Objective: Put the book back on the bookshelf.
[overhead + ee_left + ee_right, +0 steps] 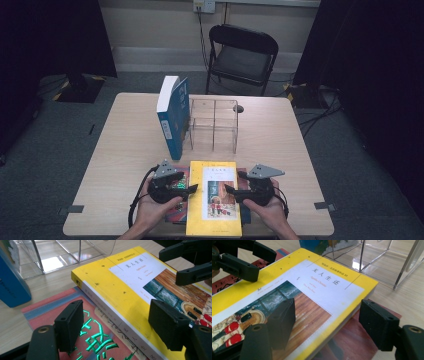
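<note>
On the table (125, 150) I recorded, from the left, a blue book (172, 117) standing upright on its edge, with a clear acrylic divider rack (214, 124) just beside it on its right. Nearer my side lay a yellow book (214, 200) flat, face up, stacked on a red book (50, 312) whose cover showed past both of its long sides.

I held the left claw (186, 191) at the yellow book's left edge. In the left gripper view its 2 jaws stood apart: 1 hung over the red book's green lettering, the other over the yellow cover, with the yellow book's spine between them. Neither pad pressed on anything, so I logged this claw as released. The blue book (11, 282) and the rack (62, 255) showed beyond it.

I held the right claw (231, 191) at the yellow book's right edge. In the right gripper view 1 jaw hung over the cover picture and the other beyond the book's edge, above the red book (352, 340) and the table. The edge of the yellow book (312, 290) lay between the jaws, without contact from either that I could see. I logged this claw as released also. The 2 claws faced each other across the yellow cover.
</note>
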